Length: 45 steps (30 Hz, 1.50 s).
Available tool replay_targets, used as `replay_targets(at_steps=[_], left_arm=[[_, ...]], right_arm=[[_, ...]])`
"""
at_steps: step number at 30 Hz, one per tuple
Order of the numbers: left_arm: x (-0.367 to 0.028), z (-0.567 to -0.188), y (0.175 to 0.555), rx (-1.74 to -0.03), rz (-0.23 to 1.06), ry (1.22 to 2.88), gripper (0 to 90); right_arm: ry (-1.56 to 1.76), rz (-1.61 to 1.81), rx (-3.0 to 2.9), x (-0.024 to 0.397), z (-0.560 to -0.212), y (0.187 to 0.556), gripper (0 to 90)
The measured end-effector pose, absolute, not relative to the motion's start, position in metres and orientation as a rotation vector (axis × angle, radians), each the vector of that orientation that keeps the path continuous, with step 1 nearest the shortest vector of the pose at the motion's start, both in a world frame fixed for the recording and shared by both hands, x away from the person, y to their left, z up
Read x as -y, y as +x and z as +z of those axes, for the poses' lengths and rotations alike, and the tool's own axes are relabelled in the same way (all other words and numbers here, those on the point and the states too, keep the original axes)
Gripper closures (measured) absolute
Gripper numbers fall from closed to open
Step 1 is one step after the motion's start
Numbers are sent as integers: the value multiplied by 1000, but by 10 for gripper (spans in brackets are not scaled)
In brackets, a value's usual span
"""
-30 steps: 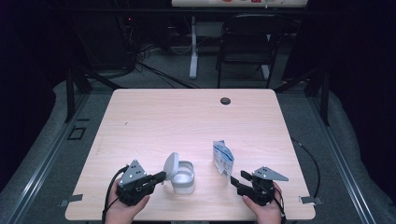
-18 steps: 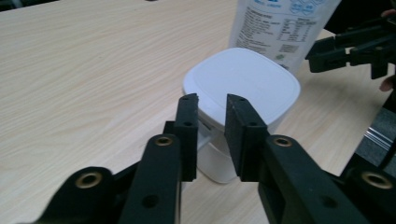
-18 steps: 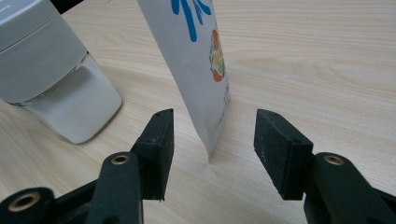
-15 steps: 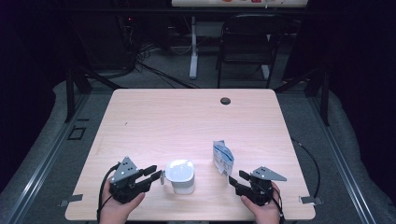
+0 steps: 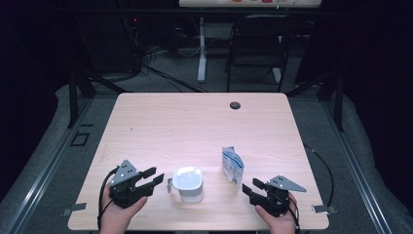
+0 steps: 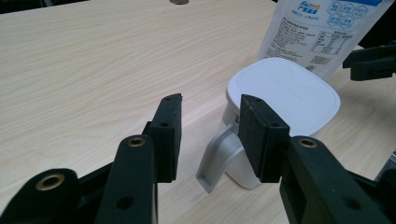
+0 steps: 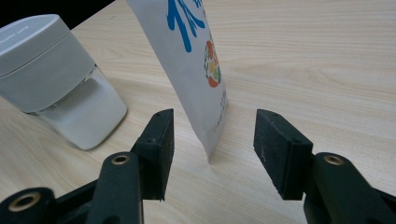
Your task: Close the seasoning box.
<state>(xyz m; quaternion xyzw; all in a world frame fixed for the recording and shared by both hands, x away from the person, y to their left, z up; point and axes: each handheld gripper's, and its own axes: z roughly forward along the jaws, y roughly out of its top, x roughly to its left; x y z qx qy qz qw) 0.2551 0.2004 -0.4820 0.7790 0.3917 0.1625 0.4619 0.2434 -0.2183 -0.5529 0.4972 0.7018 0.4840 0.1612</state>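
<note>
A small white container (image 5: pixel 187 183) with its lid down stands near the table's front edge. Its grey latch (image 6: pixel 214 161) faces my left gripper (image 5: pixel 157 175), which is open a little to its left and touches nothing. In the left gripper view the container (image 6: pixel 282 95) sits just past the open gripper (image 6: pixel 210 105). A white and blue printed pouch (image 5: pixel 232 165) stands upright right of the container. My right gripper (image 5: pixel 249 185) is open just in front of it. In the right gripper view the pouch (image 7: pixel 191 60) rises beyond the open gripper (image 7: pixel 212 119), with the container (image 7: pixel 51 70) at the left.
The light wooden table (image 5: pixel 195 126) has a dark round cable hole (image 5: pixel 235 105) near its far edge. Beyond the table are a dark chair (image 5: pixel 258 48), a white stand leg (image 5: pixel 201 53) and floor cables. A cable (image 5: pixel 324 165) trails off the right edge.
The container's lid, standing open a second ago, is now down. My left gripper has drawn back to the left, away from the container. The right gripper and pouch have stayed put.
</note>
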Motion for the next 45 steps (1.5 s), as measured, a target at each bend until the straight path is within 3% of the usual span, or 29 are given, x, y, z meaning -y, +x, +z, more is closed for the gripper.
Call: replay_targets(at_steps=[17, 45], left_arm=[[-222, -492, 259, -1041, 426, 1886, 514], [-249, -531, 274, -1163, 433, 1927, 477]], right_arm=[[1399, 1341, -2002, 220, -549, 243, 471], [1456, 1271, -1976, 244, -550, 250, 451]])
